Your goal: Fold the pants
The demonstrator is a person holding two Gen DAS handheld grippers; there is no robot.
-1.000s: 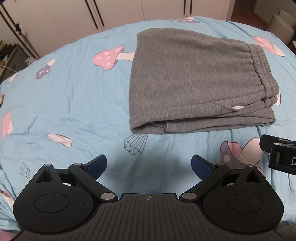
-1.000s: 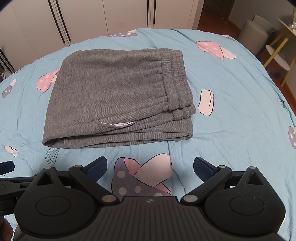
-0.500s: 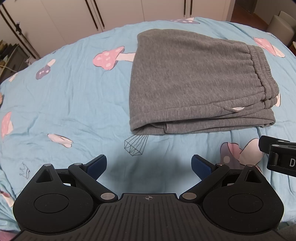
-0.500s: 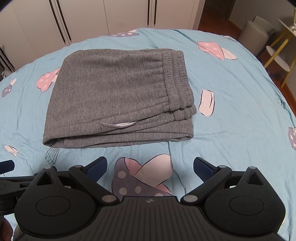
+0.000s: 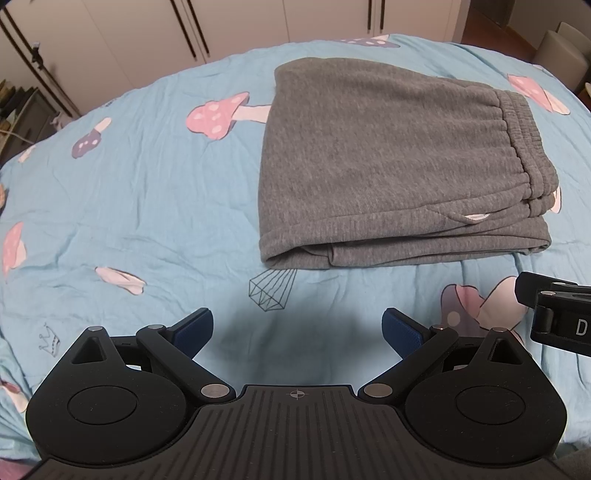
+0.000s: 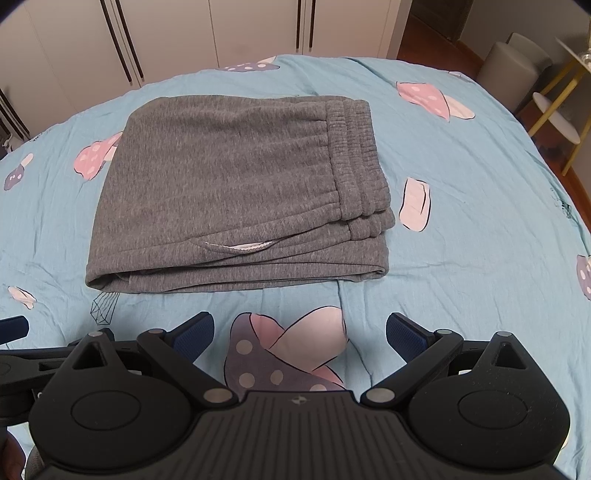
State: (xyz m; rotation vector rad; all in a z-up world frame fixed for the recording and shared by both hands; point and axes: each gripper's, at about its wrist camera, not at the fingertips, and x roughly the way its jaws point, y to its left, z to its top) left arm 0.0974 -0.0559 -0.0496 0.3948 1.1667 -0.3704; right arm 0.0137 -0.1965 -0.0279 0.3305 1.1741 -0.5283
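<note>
Grey sweatpants lie folded into a flat rectangle on the blue bedspread, elastic waistband stacked at the right end. A white pocket lining peeks out along the near edge. My left gripper hovers open a short way in front of the pants' near left corner, nothing between its blue pads. My right gripper is open too, over a mushroom print just in front of the pants' near edge. Neither touches the cloth. Part of the right gripper shows at the left wrist view's right edge.
The blue bedspread with mushroom prints covers the whole bed. White wardrobe doors stand behind it. A grey stool and a small gold-legged side table stand off the bed's far right.
The pants lie as before. Both grippers have barely drifted and stay open.
</note>
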